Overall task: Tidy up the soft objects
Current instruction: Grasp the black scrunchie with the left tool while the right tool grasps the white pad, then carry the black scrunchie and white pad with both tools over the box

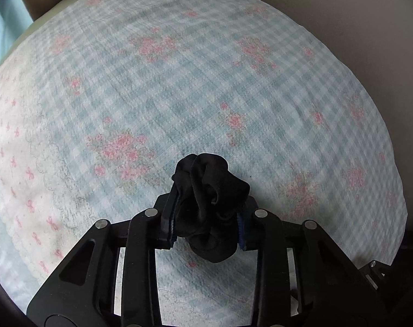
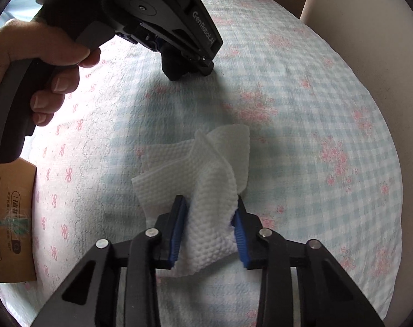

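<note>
— Gripping a bunched black sock (image 1: 210,207) in the left gripper (image 1: 206,222), jaws clamped on it, above the checked bedspread (image 1: 179,87); white cloth (image 2: 206,190) pinched likewise in the right gripper (image 2: 210,231).

— Could slip; loose folds, shallow bite; might also snag if dragged across the spread.

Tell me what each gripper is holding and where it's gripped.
Left gripper is shut on a bunched black sock, pinched around the middle of the bunch. Right gripper is shut on a white cloth, gripped at its gathered lower part.
</note>
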